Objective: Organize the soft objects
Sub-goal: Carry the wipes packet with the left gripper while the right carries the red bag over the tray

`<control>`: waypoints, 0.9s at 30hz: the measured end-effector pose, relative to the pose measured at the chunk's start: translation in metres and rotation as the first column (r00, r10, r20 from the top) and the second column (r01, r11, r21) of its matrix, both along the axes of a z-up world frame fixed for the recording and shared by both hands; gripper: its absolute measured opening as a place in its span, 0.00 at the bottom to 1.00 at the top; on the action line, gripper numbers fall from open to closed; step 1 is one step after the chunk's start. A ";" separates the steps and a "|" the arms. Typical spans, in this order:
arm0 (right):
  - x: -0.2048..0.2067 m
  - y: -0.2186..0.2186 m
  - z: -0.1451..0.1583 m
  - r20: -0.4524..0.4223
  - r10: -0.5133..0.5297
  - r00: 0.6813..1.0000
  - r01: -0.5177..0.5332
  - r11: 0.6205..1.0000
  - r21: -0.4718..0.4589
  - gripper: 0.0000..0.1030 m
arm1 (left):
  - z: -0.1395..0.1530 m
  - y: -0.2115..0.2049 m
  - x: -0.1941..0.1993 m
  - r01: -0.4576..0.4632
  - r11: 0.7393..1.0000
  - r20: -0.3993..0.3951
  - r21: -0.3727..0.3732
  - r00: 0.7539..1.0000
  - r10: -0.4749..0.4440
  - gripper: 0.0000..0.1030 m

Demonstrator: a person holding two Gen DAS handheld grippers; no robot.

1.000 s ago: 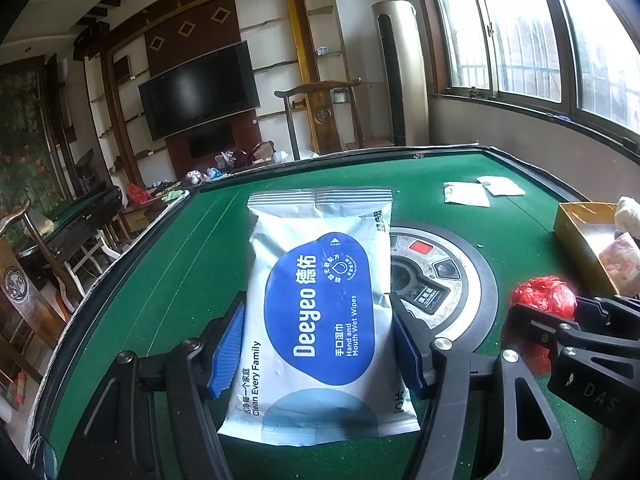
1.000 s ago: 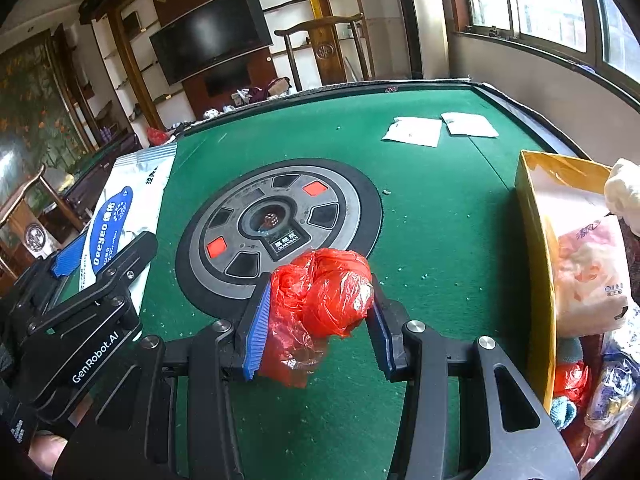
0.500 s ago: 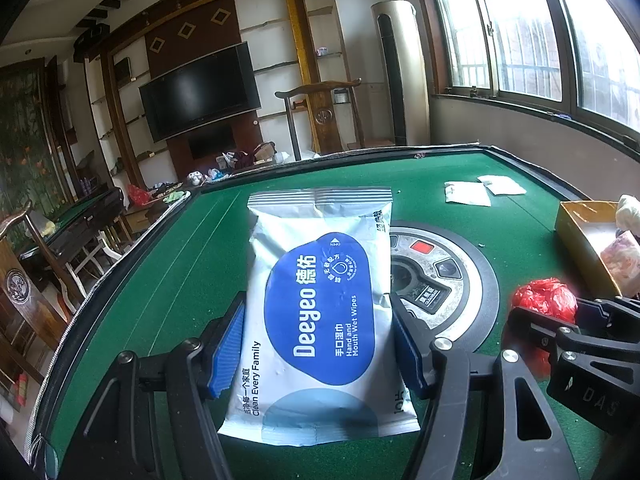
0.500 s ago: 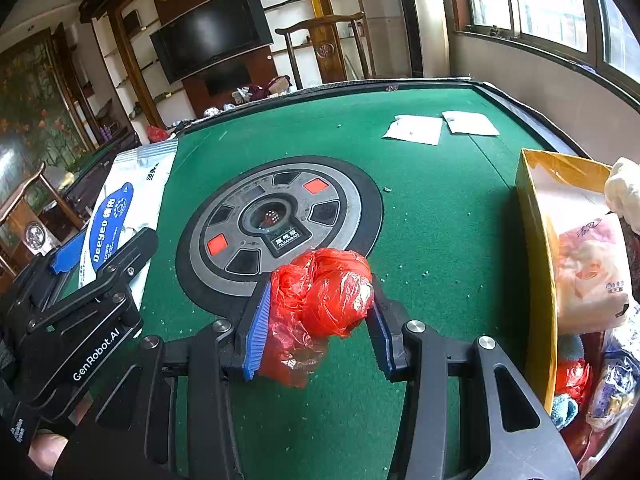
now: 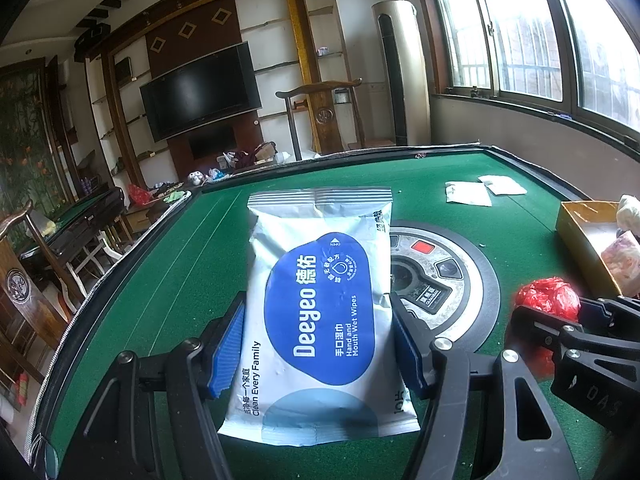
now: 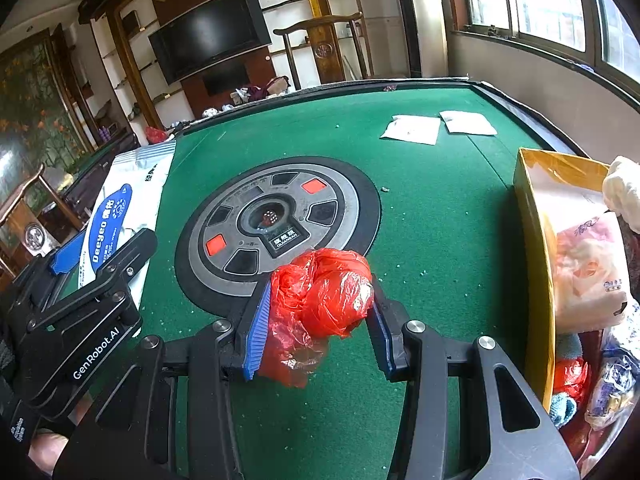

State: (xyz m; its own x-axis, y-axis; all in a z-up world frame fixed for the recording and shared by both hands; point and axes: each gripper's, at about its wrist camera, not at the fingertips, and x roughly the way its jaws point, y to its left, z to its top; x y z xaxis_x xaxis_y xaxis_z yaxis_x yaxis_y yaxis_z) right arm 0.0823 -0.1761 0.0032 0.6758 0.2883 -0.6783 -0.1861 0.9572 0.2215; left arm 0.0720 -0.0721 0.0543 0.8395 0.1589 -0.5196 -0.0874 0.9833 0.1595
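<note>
My left gripper (image 5: 318,346) clamps the wet wipes pack (image 5: 320,312) by its sides; my right gripper (image 6: 318,322) pinches the red plastic bag (image 6: 320,300). Both sit above the tabletop (image 6: 440,208), presumably bound for the yellow box (image 6: 536,248) alongside.

From my right camera, the box (image 6: 532,264) at 3 o'clock runs off the frame's right edge, so I can't make out most of its contents. The wipes pack (image 6: 120,216) at 9 o'clock is half hidden behind the left gripper (image 6: 80,280). The print on the two white packets (image 6: 436,128) at 1 o'clock is too small to read.
</note>
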 end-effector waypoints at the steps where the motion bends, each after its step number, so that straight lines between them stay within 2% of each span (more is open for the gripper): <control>1: -0.001 0.000 0.000 0.001 -0.002 1.000 0.002 1.000 0.001 0.42 | 0.000 0.000 0.000 0.001 1.000 0.000 0.000 1.000 -0.001 0.64; 6: -0.002 -0.006 0.005 0.018 -0.023 1.000 0.023 1.000 0.007 0.42 | 0.003 0.001 -0.003 0.014 1.000 -0.001 -0.014 1.000 -0.014 0.64; 16: -0.016 -0.062 0.034 0.105 -0.164 0.981 0.156 0.984 0.082 0.42 | 0.009 -0.032 -0.020 0.150 0.988 -0.011 -0.034 0.989 -0.150 0.64; 22: -0.031 -0.105 0.050 0.136 -0.256 0.957 0.236 0.960 0.148 0.42 | 0.016 -0.075 -0.043 0.269 0.961 -0.005 -0.061 0.963 -0.269 0.64; 27: -0.051 -0.149 0.060 0.166 -0.335 0.927 0.306 0.935 0.179 0.42 | 0.017 -0.119 -0.063 0.384 0.918 -0.019 -0.103 0.922 -0.387 0.64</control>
